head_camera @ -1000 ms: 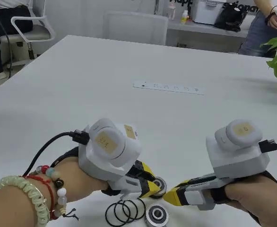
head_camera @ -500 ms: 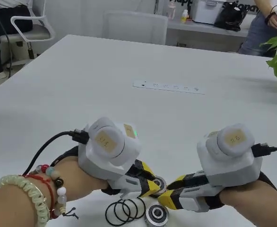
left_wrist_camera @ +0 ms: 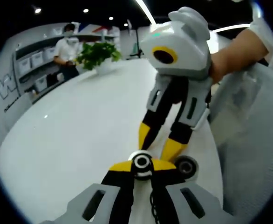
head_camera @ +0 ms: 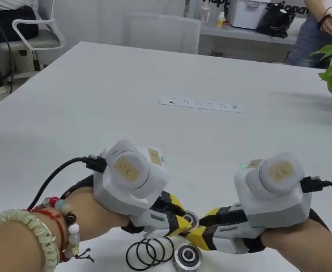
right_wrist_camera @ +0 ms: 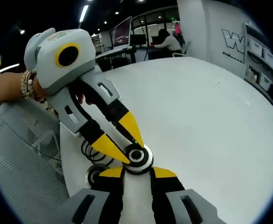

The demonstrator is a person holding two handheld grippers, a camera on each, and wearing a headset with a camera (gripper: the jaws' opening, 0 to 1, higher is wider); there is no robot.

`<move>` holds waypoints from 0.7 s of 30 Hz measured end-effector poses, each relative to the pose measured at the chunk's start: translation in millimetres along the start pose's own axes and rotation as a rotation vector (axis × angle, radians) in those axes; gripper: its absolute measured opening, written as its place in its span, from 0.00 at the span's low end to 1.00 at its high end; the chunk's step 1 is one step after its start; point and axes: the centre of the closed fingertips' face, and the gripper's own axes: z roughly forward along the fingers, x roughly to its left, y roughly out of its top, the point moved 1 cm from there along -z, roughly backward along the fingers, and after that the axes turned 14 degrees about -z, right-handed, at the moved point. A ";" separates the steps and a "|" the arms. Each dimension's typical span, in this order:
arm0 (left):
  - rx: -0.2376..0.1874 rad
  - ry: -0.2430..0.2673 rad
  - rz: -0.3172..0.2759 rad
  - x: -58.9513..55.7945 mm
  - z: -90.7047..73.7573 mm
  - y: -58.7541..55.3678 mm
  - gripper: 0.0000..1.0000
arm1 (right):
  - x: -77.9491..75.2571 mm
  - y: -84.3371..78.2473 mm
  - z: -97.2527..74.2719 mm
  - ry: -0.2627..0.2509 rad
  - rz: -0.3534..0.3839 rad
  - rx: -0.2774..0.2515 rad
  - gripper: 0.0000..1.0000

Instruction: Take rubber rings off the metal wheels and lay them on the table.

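Rubber rings [head_camera: 150, 252]: several lie on counter [head_camera: 98, 102] in head view, nr spare wheel [head_camera: 187, 256]. Left gripper view: left gripper [left_wrist_camera: 142, 166] jaws clamp metal wheel [left_wrist_camera: 142, 161]. Right gripper view: right gripper [right_wrist_camera: 137, 173] jaws apart at its rim. Risk, imo: shallow pinch slips off ring, or my tug yanks wheel loose.

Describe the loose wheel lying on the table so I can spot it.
On the white table, at its near edge, a small metal wheel lies flat just right of the black rubber rings. Unlike the other wheel, clamped in the left gripper, nothing holds it.
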 end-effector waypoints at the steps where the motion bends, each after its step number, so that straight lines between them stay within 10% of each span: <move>1: 0.000 0.000 0.000 0.1 0.0 0.1 0.14 | -0.2 0.2 -0.4 0.000 -0.002 0.000 0.19; 21: -0.015 0.005 -0.015 1.1 -0.1 0.3 0.14 | -2.4 -4.7 -3.2 0.002 -0.059 0.025 0.05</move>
